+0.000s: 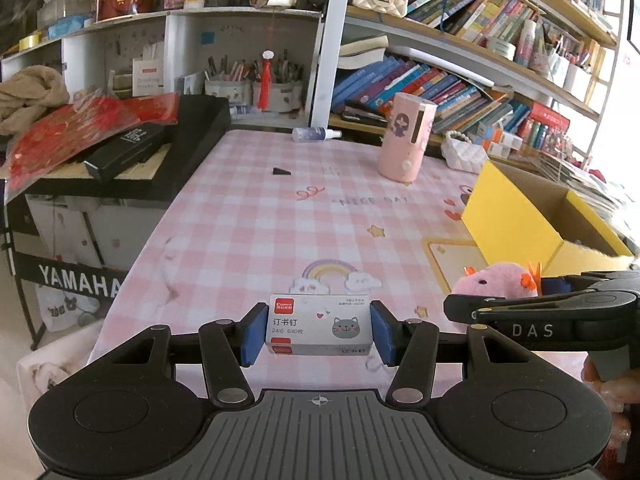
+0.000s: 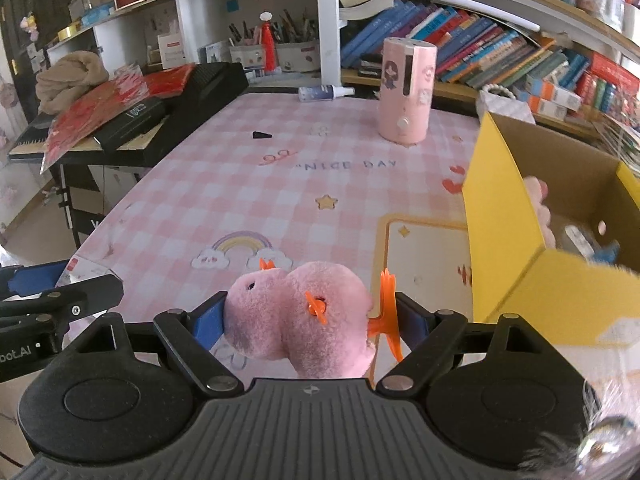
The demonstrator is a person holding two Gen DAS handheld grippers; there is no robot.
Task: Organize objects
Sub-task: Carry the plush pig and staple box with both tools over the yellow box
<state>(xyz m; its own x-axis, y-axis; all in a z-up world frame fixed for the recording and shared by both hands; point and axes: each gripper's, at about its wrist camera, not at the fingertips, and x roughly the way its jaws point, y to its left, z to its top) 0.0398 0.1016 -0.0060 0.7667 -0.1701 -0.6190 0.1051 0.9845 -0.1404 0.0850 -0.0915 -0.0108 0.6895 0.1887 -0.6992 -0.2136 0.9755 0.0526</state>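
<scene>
Left gripper (image 1: 319, 330) is clamped on a staple box (image 1: 319, 325): both blue pads press the box's short ends, box lifted off the table, label face up with a grey cat print. Right gripper (image 2: 308, 320) grips a pink plush (image 2: 298, 316) between its pads; the plush bulges out above and below the jaws, orange plastic bits sticking out at its right side and top. In the left wrist view the right gripper (image 1: 560, 312) sits just to the right with the plush (image 1: 496, 282) poking out ahead of it. In the right wrist view the left gripper's tip (image 2: 60, 296) shows at the left edge.

Both held things hang over the near end of the pink checked table (image 2: 280, 184). A yellow cardboard box (image 2: 512, 216) stands open on the table's right side, just right of the right gripper; inside it a pale pink soft item (image 2: 538, 196) and some small things too blurred to tell.

Farther back on the table: a pink cylinder (image 2: 406, 96) standing upright, a spray bottle (image 2: 324, 93) lying on its side near the far edge, a small black wedge (image 2: 261, 135) well apart from both. A black keyboard (image 1: 188, 136) piled with red paper sits left of the table. Bookshelves (image 1: 460, 92) behind.
</scene>
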